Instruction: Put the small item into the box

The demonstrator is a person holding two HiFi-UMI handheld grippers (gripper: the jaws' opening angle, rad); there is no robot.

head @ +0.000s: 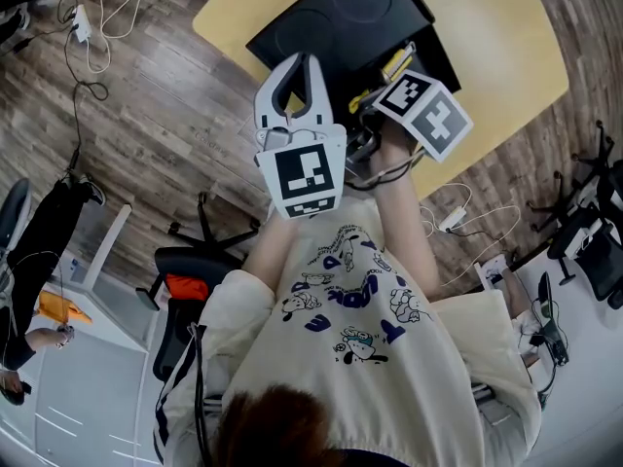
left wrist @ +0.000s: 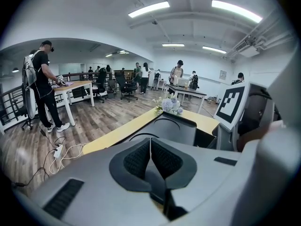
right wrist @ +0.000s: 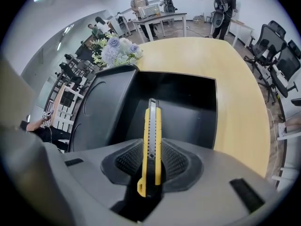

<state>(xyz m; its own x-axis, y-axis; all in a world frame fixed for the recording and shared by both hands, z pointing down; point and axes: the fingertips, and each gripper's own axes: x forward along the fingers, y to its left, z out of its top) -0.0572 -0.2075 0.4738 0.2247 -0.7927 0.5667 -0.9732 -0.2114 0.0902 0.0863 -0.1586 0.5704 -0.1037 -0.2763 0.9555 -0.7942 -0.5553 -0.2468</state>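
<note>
From the head, the knife (right wrist: 152, 135) is mostly hidden. The right tool (right wrist: 150, 166) pinches it over the box (right wrist: 188, 102). The left tool (left wrist: 150, 159) is pressed together.

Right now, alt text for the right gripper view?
The right claw clamps a yellow utility knife, which points toward an open black box on a tan table. Pale flowers stand beyond the box.

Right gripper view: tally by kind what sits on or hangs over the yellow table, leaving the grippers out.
black box: 1
yellow utility knife: 1
flower bunch: 1
Total: 3
</note>
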